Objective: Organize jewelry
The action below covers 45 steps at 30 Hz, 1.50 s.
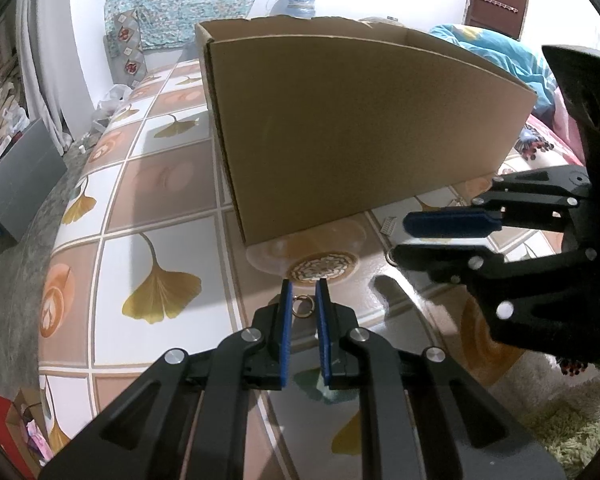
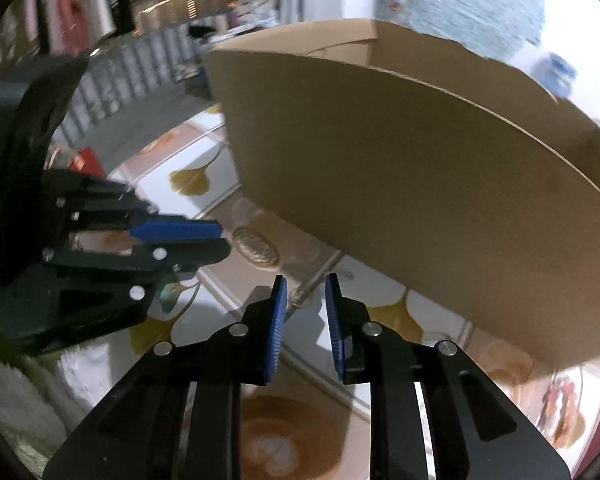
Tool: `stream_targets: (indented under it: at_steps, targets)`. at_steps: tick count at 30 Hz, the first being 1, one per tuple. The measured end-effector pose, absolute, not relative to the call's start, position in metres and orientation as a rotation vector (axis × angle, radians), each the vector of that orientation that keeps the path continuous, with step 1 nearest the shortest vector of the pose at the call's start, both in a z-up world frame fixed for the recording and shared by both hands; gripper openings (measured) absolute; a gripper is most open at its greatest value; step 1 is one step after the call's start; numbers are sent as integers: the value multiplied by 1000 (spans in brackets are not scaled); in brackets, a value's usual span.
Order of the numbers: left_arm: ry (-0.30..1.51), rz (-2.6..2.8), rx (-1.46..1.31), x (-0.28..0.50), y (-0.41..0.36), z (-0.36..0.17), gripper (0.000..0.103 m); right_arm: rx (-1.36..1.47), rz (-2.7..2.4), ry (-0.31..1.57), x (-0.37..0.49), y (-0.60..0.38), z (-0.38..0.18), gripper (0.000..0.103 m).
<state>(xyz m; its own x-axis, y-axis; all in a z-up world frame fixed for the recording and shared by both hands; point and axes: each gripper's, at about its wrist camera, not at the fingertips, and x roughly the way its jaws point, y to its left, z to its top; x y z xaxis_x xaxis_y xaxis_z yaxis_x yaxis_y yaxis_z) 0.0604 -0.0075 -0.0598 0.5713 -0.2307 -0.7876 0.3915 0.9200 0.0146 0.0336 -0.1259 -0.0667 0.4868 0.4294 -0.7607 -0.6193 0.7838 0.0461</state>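
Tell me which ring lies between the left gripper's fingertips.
The gold ring in full view between the left gripper's blue pads; the other ring is half hidden under the right gripper.

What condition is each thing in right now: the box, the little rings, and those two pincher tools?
Cardboard box: open-topped, upright on the patterned table.
Gold ring: lying flat on the table between the left gripper fingers, not pinched.
Left gripper: jaws slightly apart, gripping nothing.
Right gripper: jaws apart, empty.
Second ring: on the table by the right gripper's tip, mostly hidden.
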Motion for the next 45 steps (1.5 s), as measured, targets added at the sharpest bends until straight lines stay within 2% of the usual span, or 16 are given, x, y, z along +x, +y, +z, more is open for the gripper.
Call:
stream_targets:
  at_steps: [4,6,10,11,17,20,22,24,26,31,34,36,45]
  targets:
    - [891,-369,201,60,-8,-60,11,-297,695,862,39,-119,-74,19]
    - [889,-367,202,60,-8,-60,11,-291,720,862,43,-119,-73,10]
    - [890,-367,201,61,-8,-60,11,-268,746,867,49,-125,-71,7]
    - [891,-368,202,61,-8,-59,11,-257,747,866,49,-126,-71,0]
    - [891,-369,206,60,-9,-59,11,-217,733,877,51,-131,-70,0]
    - [891,-368,206,60,-9,-59,11,-201,745,877,50,-133,-64,4]
    - [891,-367,203,60,-9,-59,11,-207,749,868,48,-135,-60,9]
    - [891,-367,202,60,-9,-59,11,-205,760,865,47,-135,-62,24]
    - [891,-367,204,60,-9,-59,11,-217,762,856,47,-133,-62,27]
    - [891,-366,201,60,-9,-59,11,-218,747,877,48,-124,-68,27]
    - [891,-366,203,60,-9,-60,11,-227,700,876,47,-116,-75,22]
    - [890,-367,202,60,-9,-59,11,-241,660,859,44,-112,-76,10]
    - [882,-363,200,60,-6,-57,11,-171,631,857,43,-120,-74,9]
